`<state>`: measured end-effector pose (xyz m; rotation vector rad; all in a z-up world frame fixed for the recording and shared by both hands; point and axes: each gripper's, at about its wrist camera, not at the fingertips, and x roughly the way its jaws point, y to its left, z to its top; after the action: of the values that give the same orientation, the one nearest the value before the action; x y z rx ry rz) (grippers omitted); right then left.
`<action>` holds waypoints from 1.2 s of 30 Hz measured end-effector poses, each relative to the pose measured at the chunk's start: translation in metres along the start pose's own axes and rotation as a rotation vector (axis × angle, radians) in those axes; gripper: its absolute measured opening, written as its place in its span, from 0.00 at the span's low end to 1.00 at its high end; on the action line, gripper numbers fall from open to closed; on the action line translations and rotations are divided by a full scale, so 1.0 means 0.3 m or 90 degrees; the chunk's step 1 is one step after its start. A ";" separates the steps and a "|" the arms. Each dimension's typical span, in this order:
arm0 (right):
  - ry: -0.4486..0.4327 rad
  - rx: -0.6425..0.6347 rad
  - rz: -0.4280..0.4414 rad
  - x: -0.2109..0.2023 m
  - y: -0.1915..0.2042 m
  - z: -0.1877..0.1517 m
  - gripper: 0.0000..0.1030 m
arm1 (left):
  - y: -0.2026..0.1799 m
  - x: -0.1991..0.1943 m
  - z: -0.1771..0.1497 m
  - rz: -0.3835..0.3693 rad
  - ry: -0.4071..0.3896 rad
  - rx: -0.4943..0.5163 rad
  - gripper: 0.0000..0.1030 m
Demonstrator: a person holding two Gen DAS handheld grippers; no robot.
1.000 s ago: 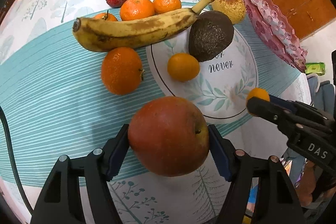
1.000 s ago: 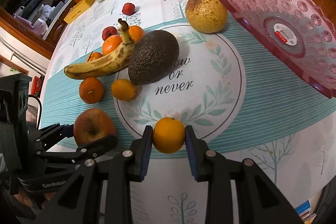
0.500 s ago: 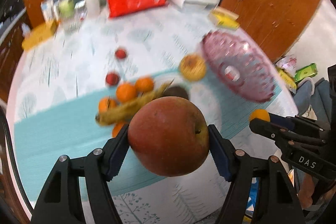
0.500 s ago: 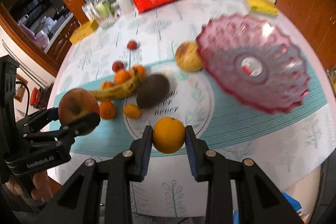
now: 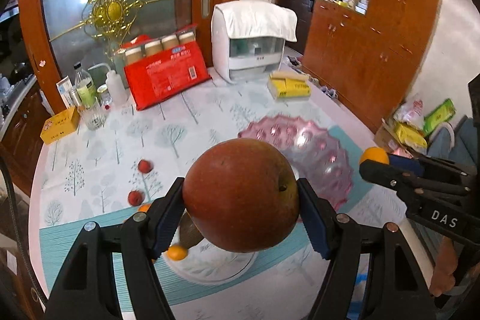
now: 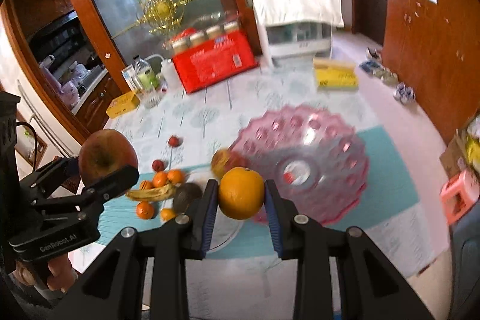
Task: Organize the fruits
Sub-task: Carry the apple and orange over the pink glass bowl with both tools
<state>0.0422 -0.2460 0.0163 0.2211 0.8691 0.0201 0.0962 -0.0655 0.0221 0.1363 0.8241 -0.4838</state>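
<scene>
Presently, with an apple (image 5: pixel 241 195) clamped in the left gripper (image 5: pixel 241 209) and an orange (image 6: pixel 241 192) in the right gripper (image 6: pixel 241 201), the pink bowl (image 6: pixel 312 167) is seen ahead, to the far right, probably nearer the right hand, though blur leaves this uncertain.

Your left tongs (image 5: pixel 240 200) are clamped on the apple (image 5: pixel 241 195), raised above the counter (image 5: pixel 105 140) and tilted downward. Your right tongs (image 6: pixel 241 194) grip the orange (image 6: pixel 241 192) between blue pads (image 6: pixel 210 206), level with the left.
</scene>
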 end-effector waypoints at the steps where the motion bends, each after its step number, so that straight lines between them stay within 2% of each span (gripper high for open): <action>1: -0.004 -0.008 0.000 -0.006 -0.027 0.020 0.30 | -0.027 0.007 0.014 0.007 -0.002 -0.006 0.69; 9: -0.021 -0.049 0.011 -0.006 -0.242 0.149 0.30 | -0.197 0.100 0.112 0.052 -0.002 -0.056 0.69; 17: -0.002 -0.062 0.026 0.077 -0.350 0.190 0.31 | -0.281 0.247 0.158 0.096 0.016 -0.061 0.69; 25: 0.067 -0.047 0.029 0.271 -0.416 0.173 0.31 | -0.275 0.463 0.129 0.118 0.082 -0.076 0.69; 36: 0.191 -0.047 0.015 0.555 -0.427 0.060 0.31 | -0.265 0.725 0.021 0.132 0.167 -0.063 0.69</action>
<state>0.1543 -0.3566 -0.1239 0.1608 1.1630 0.1087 0.1891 -0.2160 -0.1274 0.1942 1.0760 -0.2312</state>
